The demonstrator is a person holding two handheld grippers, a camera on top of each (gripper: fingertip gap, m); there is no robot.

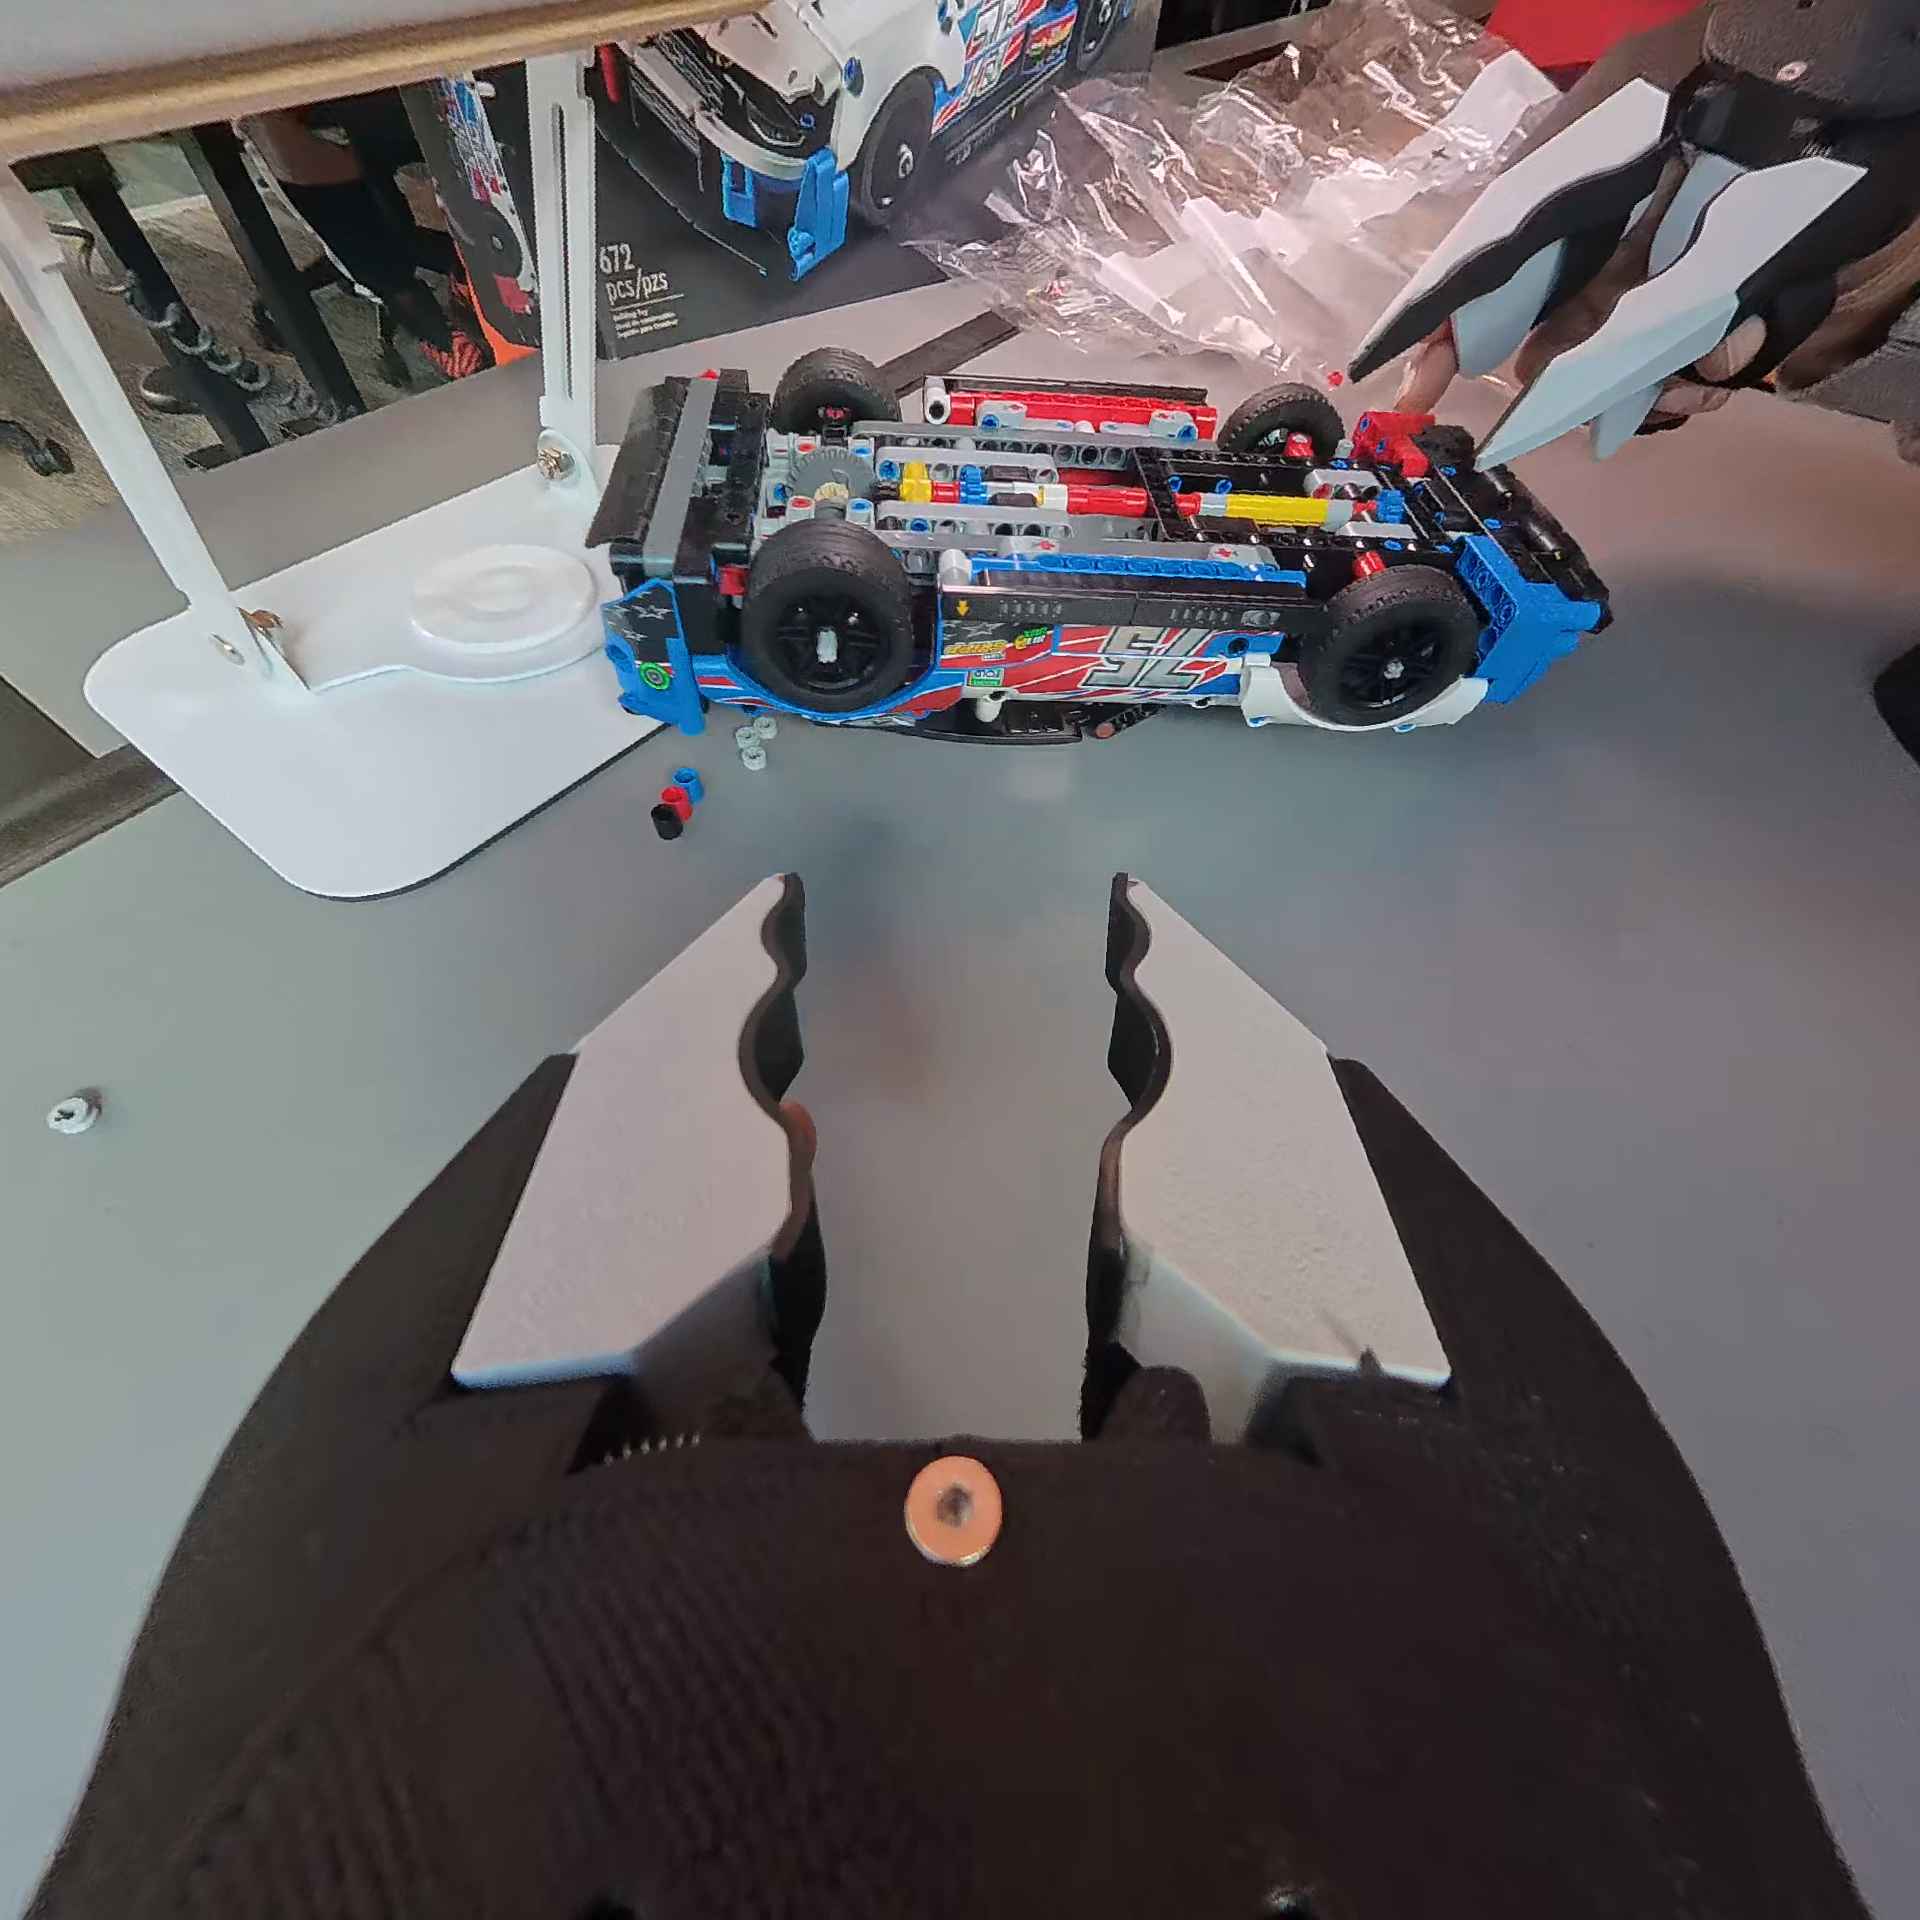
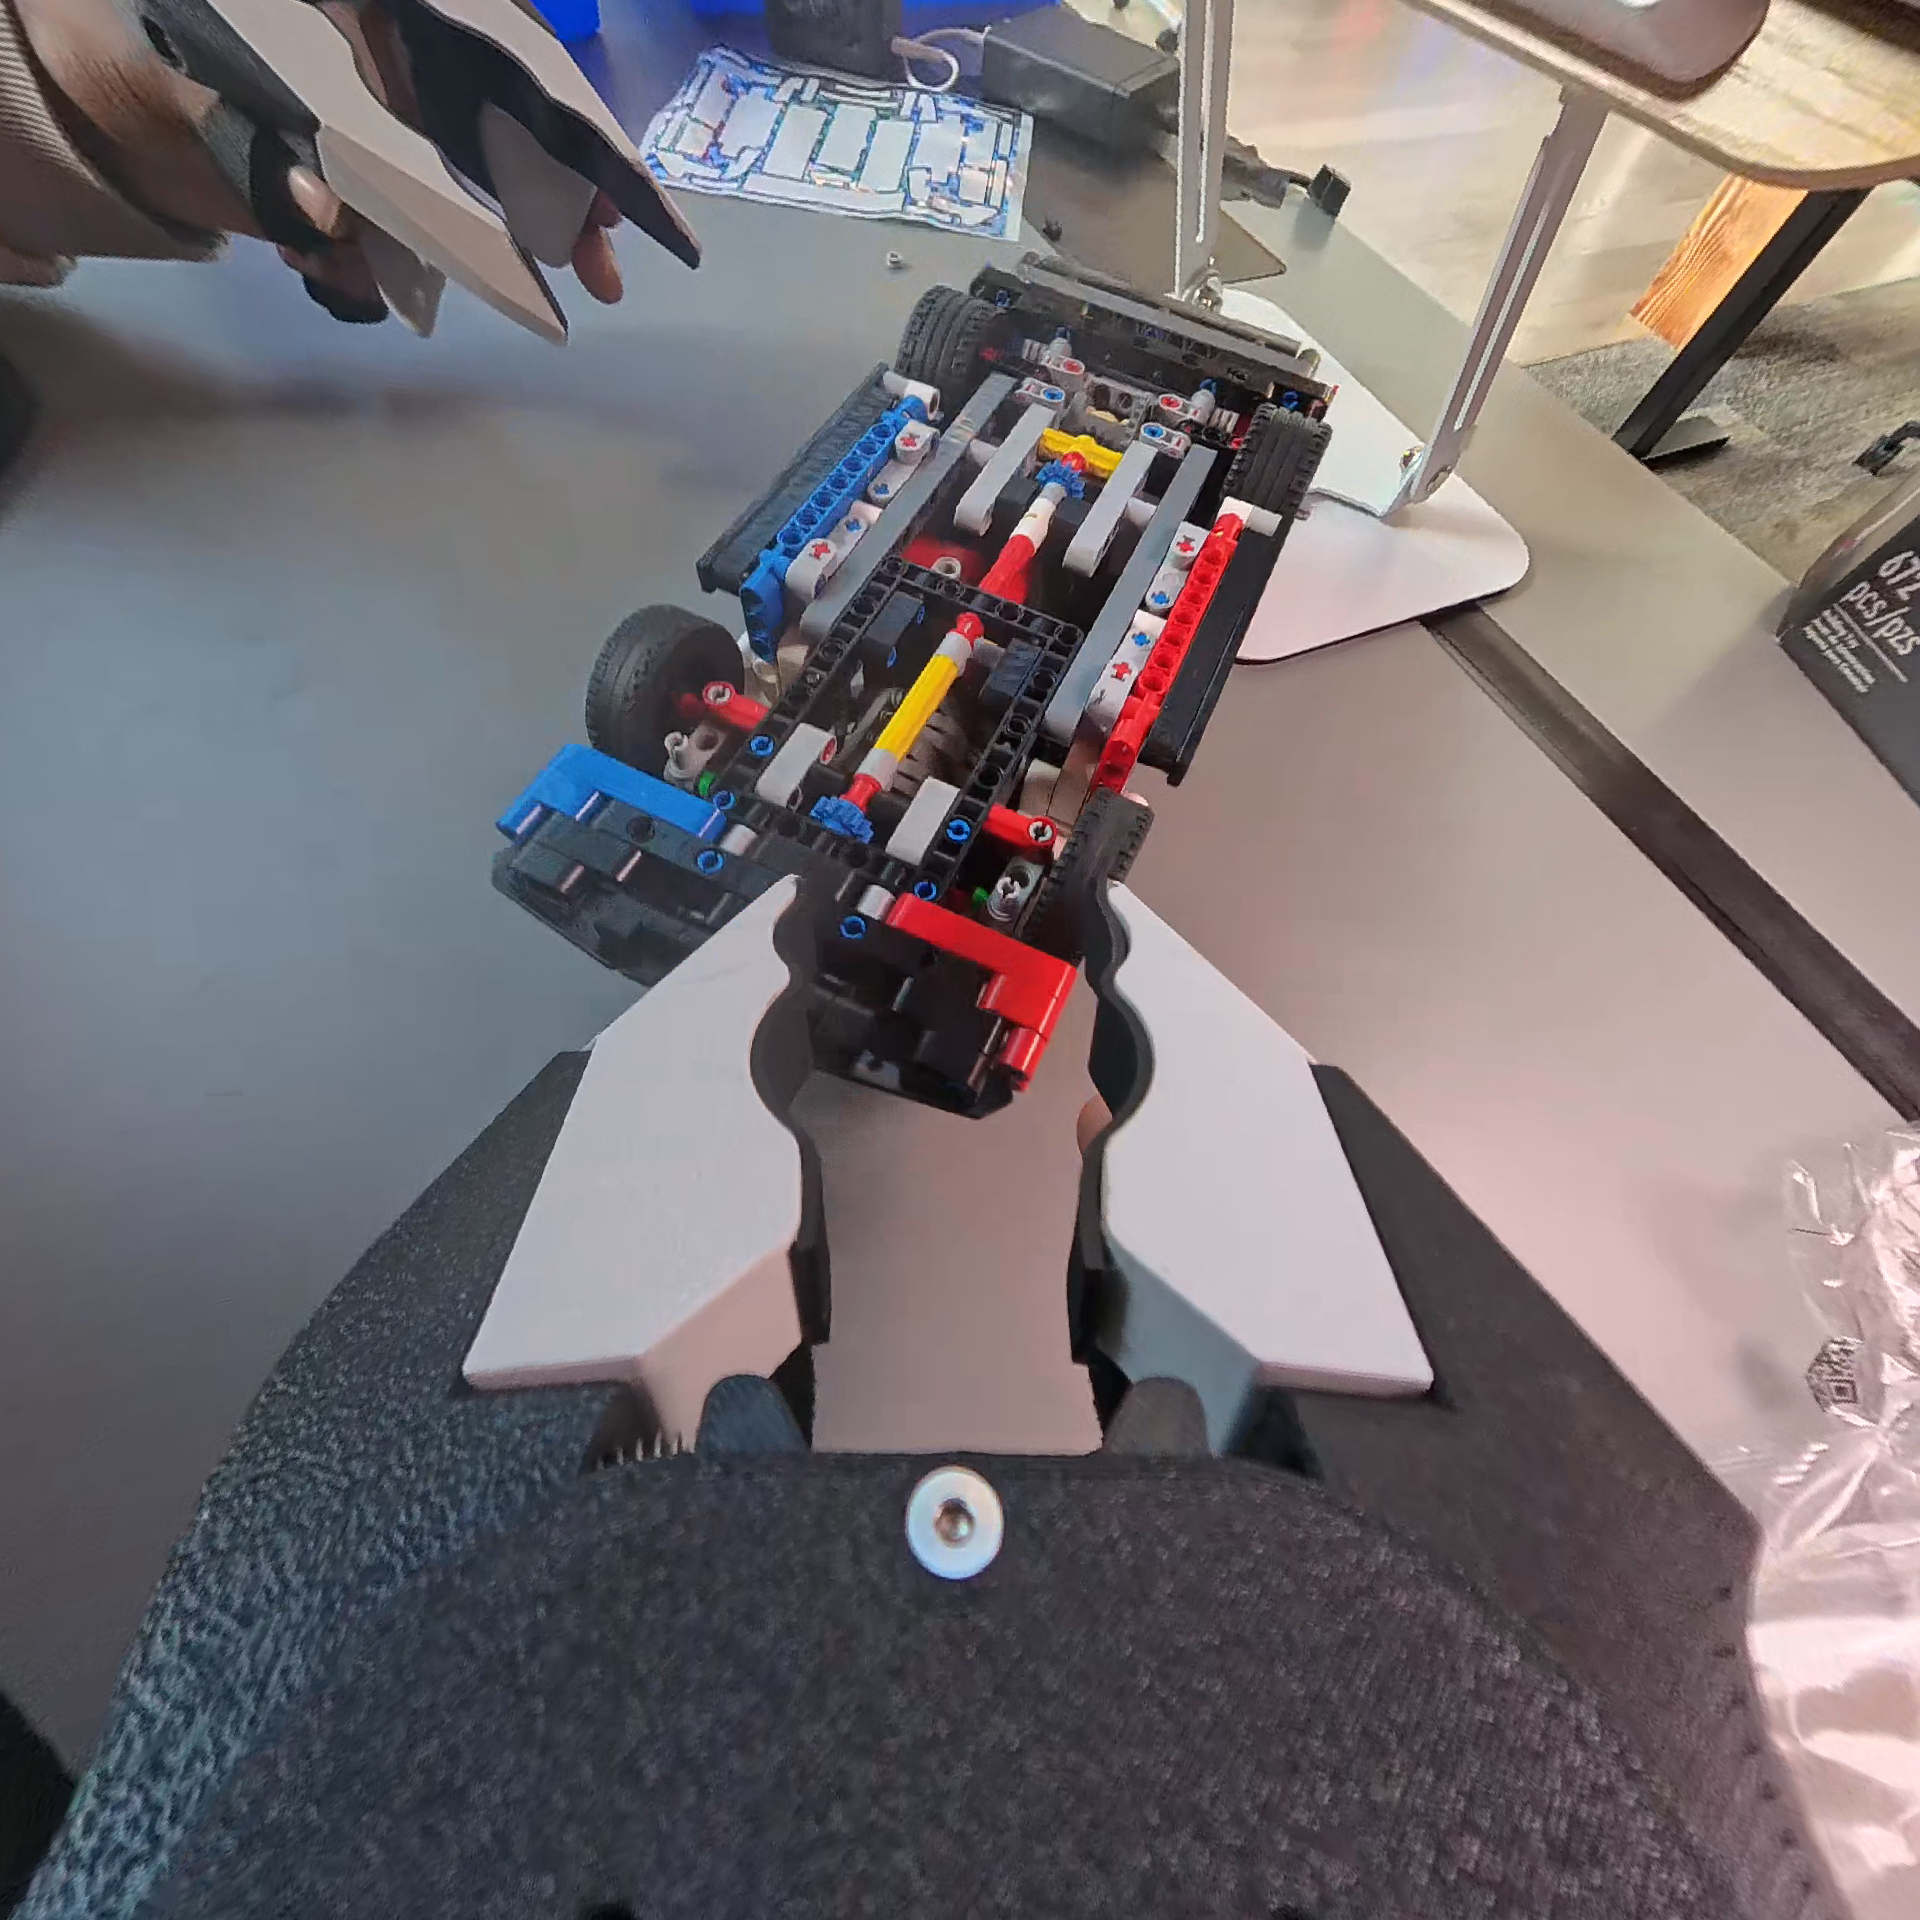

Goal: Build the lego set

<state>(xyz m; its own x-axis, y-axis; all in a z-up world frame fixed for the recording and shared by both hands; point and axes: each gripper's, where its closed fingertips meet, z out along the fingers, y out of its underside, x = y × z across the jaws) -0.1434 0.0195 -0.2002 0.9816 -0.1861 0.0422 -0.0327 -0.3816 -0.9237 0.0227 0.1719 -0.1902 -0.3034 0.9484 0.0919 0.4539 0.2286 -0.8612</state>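
On the bench, far left: your white stand (image 1: 343, 727) sits with its flat base on the grey bench (image 1: 1351, 935), two slanted legs rising out of frame.
Loose bits: just off the stand's base lie a few small pins (image 1: 677, 805), black, red and blue, with some pale grey ones beside them, near the car's tail.
Box: behind the stand, the set's box (image 1: 790, 156) stands at the back edge, printed with a picture of the car.
Car: the lego car (image 1: 1091, 561) lies upside down in the middle of the bench, wheels up, chassis beams in grey, red, yellow and blue all showing.
Your left tool (image 1: 954, 894): it hangs low over bare bench, well short of the car, fingers spread wide, nothing between them.
Bags: clear plastic bags (image 1: 1247, 208) lie crumpled behind the car's nose end.
Your right tool (image 2: 943, 904): it's right at the car's nose, fingers apart and straddling the red piece (image 2: 987, 977) on that end; I can't tell if the pads touch it, and you're not clamped on anything.
Sticker sheet: in the right wrist view, a blue-edged sticker sheet (image 2: 842, 135) lies flat beyond the car.
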